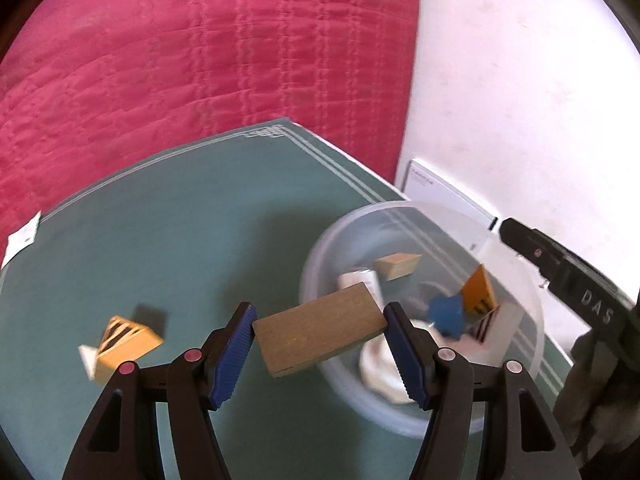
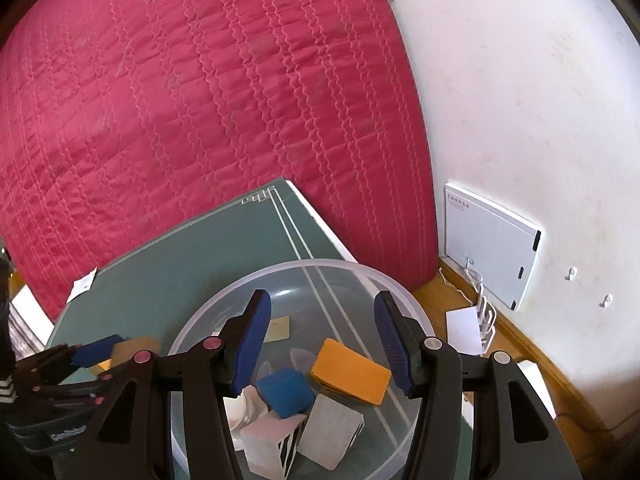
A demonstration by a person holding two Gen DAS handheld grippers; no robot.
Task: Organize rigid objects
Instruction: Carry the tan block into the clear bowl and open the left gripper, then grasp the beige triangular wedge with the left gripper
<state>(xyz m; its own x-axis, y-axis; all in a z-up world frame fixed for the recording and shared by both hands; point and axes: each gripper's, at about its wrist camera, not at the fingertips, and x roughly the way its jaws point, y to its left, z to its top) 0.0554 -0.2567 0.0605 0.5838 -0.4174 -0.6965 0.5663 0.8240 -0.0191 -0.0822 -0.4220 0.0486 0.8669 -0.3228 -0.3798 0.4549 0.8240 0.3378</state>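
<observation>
My left gripper [image 1: 320,332] is shut on a flat wooden block [image 1: 320,334] and holds it above the green table [image 1: 180,240], at the left rim of a clear plastic bowl [image 1: 532,308]. The bowl holds several blocks: a blue one [image 1: 446,314], an orange one [image 1: 478,292], a wooden one [image 1: 398,265] and white ones. A striped wooden wedge [image 1: 124,342] lies on the table to the left. My right gripper [image 2: 322,340] is open and empty above the bowl [image 2: 224,300], over the blue block [image 2: 284,392] and orange block [image 2: 350,372]. The left gripper [image 2: 96,350] shows at the lower left of the right wrist view.
A red quilted mattress [image 2: 200,100] leans behind the table. A white wall [image 2: 540,100] with a white panel [image 2: 488,240] is at the right, with cables and wooden floor [image 2: 520,340] below. A paper tag [image 1: 22,236] lies at the table's left edge.
</observation>
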